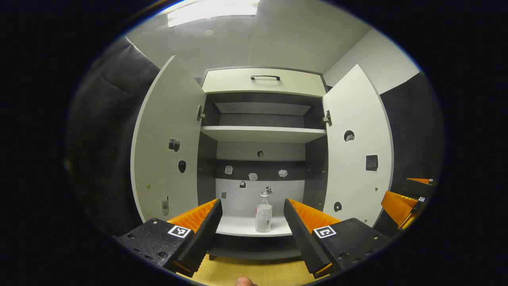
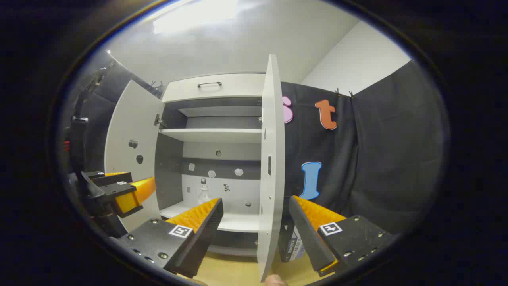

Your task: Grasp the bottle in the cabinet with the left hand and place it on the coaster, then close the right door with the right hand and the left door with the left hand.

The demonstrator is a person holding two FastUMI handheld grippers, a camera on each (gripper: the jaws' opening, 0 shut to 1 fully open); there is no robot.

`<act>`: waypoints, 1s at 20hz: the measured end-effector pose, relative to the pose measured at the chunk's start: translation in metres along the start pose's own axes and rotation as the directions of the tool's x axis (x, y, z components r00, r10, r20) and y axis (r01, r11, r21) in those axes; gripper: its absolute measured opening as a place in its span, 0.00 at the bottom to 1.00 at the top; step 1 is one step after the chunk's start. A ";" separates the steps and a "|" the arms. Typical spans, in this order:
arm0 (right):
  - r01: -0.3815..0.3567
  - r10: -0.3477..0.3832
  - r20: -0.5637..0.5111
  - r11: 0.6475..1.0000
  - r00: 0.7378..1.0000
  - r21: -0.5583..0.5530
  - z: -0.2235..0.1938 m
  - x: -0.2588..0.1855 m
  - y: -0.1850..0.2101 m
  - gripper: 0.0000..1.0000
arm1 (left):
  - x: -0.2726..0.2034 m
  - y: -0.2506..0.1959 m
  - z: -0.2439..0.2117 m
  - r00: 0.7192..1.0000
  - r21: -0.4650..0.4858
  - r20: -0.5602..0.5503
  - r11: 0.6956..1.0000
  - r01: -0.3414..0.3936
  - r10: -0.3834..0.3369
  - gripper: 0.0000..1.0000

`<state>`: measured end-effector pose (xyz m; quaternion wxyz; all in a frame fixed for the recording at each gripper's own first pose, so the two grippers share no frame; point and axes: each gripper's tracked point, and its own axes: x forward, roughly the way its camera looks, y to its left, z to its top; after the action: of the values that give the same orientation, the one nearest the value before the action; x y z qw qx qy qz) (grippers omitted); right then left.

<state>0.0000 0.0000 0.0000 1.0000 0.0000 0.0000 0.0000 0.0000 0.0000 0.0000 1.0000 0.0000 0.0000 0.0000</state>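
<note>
the bottle [image 1: 263, 212] stood upright on the bottom shelf [image 1: 248, 227] of the cabinet [image 1: 262, 81], both doors swung wide; left door [image 1: 166, 147] & right door [image 1: 355, 147] flanked it. left gripper [image 1: 253, 222] was spread wide, empty, short of the shelf w/ the bottle seen between its fingers. right gripper [image 2: 256, 224] was also wide apart, holding nothing, its fingers either side of the right door's edge, not touching.

The cabinet's bottom shelf [image 1: 242, 226], seen low in the middle of the left gripper view, is occupied by one upright bottle [image 1: 263, 216] set right of centre. The upper shelf [image 1: 262, 134], across the middle of the frame, is shown bare. A wooden surface [image 1: 254, 272] is seen beneath the cabinet.
</note>
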 end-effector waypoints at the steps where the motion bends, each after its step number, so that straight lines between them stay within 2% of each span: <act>1: -0.002 0.002 0.002 1.000 1.000 0.002 0.000 0.000 -0.001 0.97 | 0.001 0.000 -0.001 1.000 -0.001 -0.003 1.000 0.003 -0.003 0.96; 4: -0.003 0.003 0.009 1.000 1.000 -0.003 0.002 -0.002 -0.003 1.00 | 0.002 -0.001 -0.002 1.000 -0.015 -0.004 1.000 0.013 -0.013 0.96; 15: 0.026 -0.026 0.020 0.999 0.999 -0.028 0.008 -0.007 -0.006 1.00 | 0.014 -0.011 -0.015 0.999 -0.024 -0.020 0.999 0.038 -0.038 0.96; 20: 0.055 -0.054 0.022 0.998 0.998 -0.032 0.011 -0.010 -0.011 1.00 | 0.047 -0.011 -0.031 0.999 0.009 -0.027 0.999 0.044 -0.044 0.96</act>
<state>-0.0099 -0.0109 0.0111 0.9994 -0.0164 -0.0104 -0.0273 0.0472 -0.0111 -0.0306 0.9997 0.0046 0.0134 -0.0220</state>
